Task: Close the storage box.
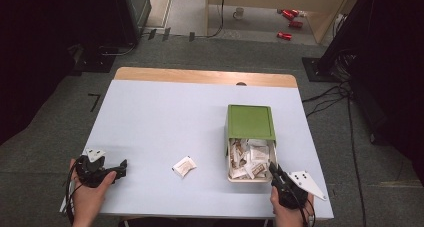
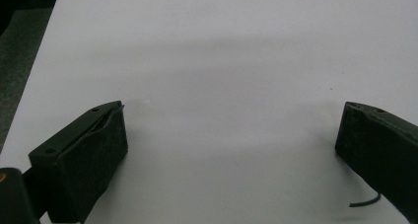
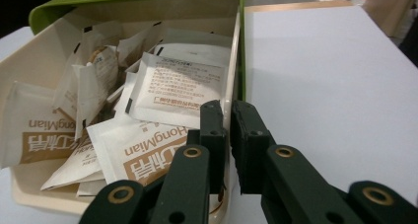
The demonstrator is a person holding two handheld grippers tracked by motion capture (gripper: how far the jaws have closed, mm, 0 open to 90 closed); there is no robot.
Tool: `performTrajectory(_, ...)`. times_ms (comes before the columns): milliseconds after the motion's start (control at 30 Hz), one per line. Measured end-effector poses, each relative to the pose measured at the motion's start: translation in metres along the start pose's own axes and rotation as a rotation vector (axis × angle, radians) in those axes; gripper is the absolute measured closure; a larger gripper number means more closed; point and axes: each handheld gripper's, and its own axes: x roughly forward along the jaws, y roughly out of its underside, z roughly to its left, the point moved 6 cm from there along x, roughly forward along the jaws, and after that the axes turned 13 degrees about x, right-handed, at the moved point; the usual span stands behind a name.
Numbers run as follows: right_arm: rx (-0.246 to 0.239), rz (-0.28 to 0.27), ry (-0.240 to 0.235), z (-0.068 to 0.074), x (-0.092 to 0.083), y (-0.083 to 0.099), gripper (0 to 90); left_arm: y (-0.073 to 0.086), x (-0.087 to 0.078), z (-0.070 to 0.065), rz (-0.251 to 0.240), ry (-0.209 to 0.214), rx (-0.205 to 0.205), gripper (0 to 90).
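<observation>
Left tool (image 1: 121, 168) jaws apart, right tool (image 3: 229, 108) clamped

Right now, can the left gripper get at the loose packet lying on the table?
Probably yes: the left gripper stands open, and bare table lies between it and the loose packet, with nothing in the way.

Grey carpet floor (image 1: 200, 52) (cables trailing) surrounds a pale-blue table (image 1: 165, 117) with wooden edge.

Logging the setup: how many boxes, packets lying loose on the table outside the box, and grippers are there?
Box: 1
Loose packet: 1
Grippers: 2, left gripper, right gripper
Total: 4
</observation>
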Motion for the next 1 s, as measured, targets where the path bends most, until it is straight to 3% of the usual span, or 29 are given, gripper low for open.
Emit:
performTrajectory(200,-0.012,0.013,0.090,0.005,0.001,-0.004,89.7,0.000,0.000,0.000,0.000,0.000,0.000,0.0)
performTrajectory(1000,0.007,0.025,0.137,0.009,0.027,-0.024,89.9,0.000,0.000,0.000,-0.001,0.000,0.000,0.0)
